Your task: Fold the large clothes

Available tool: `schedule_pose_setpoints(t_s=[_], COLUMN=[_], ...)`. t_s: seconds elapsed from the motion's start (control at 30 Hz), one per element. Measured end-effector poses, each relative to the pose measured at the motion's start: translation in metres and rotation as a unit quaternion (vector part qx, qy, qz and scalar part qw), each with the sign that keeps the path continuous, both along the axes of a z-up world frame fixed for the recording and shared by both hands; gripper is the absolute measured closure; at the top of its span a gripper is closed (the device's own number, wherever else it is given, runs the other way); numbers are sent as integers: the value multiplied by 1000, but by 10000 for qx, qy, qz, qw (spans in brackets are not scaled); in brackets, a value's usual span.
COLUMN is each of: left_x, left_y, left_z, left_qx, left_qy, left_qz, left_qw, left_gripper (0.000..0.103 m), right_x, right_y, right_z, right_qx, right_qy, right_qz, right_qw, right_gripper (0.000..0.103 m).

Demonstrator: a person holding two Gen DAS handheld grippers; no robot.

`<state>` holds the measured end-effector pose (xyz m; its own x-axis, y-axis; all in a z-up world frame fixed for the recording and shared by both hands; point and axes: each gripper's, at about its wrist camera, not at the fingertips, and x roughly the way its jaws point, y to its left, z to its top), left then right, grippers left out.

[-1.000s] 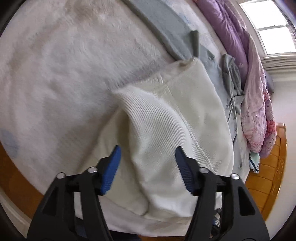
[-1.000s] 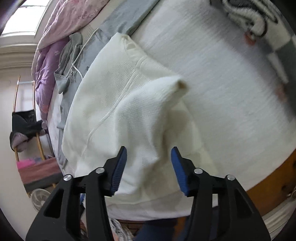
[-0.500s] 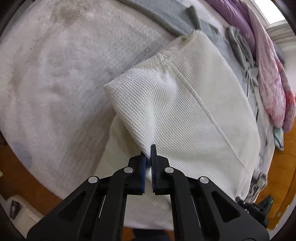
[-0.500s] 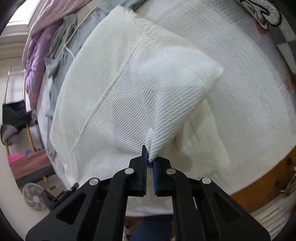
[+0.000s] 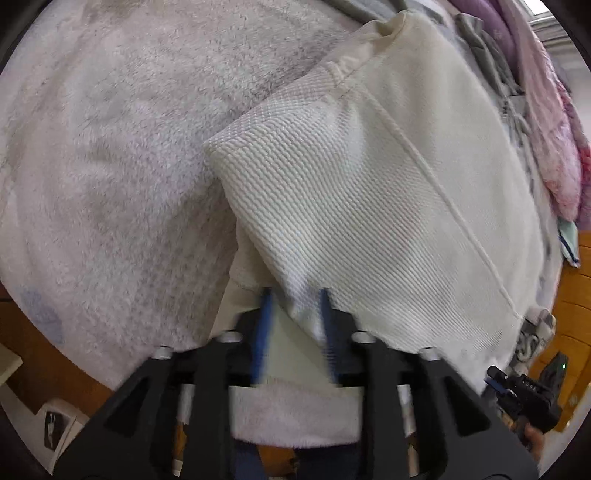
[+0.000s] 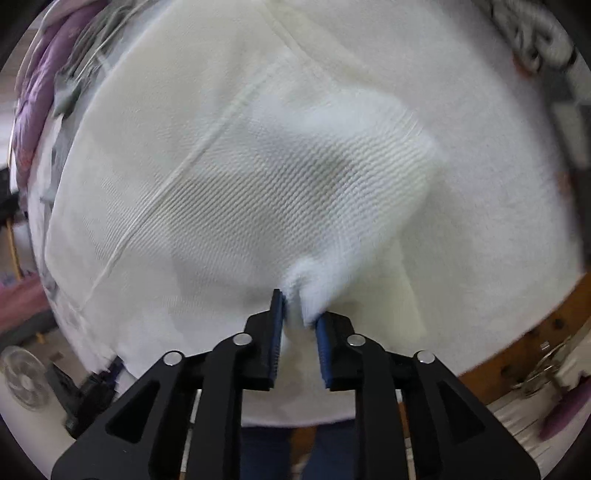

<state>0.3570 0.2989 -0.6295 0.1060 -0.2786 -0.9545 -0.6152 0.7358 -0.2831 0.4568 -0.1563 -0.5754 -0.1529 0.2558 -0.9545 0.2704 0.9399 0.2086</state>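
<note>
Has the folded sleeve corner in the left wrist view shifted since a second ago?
Yes. The sleeve corner now lies flatter on the white garment, its tip closer to the collar. The left gripper jaws have just been opening, fabric between them.

The left hand-held gripper (image 5: pixel 295 325), jaws just opening, straddles the cream sweater's (image 5: pixel 369 192) folded corner.

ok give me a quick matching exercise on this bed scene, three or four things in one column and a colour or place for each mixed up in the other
Things:
1. knit garment
2. fleece blanket
3. quilt
4. bed frame

Descriptions:
A. pink and purple, bunched along the far side of the bed
B. orange-brown wood, at the near edge of the bed
C. cream, folded, lying in front of both tools
D. pale and fluffy, spread under the clothes

Pairs: 1-C, 2-D, 3-A, 4-B
</note>
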Motion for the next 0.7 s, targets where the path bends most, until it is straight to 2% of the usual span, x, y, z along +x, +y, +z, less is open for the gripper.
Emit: schedule_pose_setpoints(t_s=[0.03,0.07,0.1,0.17,0.27,0.33,0.4,0.53,0.63,0.7], left_x=[-3,-6,-9,-17,-30,-37,-39,-52,-56,-55], left_y=[6,11,17,28,48,53,61,60,64,61], left_z=[7,12,16,19,19,15,12,1,-1,-3], left_qx=[-7,-45,-114,-236,-362,-375,-365,-454,-501,-535], left_qy=[-118,-189,-229,-246,-229,-184,-151,-62,-52,-50], left_qz=[56,102,188,413,773,879,932,1044,1067,1055], left_qw=[9999,9998,9995,9986,9961,9952,9949,9935,9930,9930], left_gripper=[47,44,44,41,41,41,41,40,40,40], right_x=[-1,0,3,12,42,73,101,149,160,166], right_y=[3,9,18,40,88,127,157,212,209,206], right_z=[7,18,30,53,78,79,70,28,-15,-42], right_qx=[-93,-192,-277,-157,200,484,676,299,-52,9], right_qy=[-26,-33,-58,-489,-1200,-1533,-1653,-1576,-1076,-820], right_qz=[116,309,478,803,1250,1457,1533,1938,2024,1891], right_qw=[9999,9993,9985,9954,9847,9762,9719,9678,9734,9785], right_gripper=[80,79,78,77,88,93,100,103,103,103])
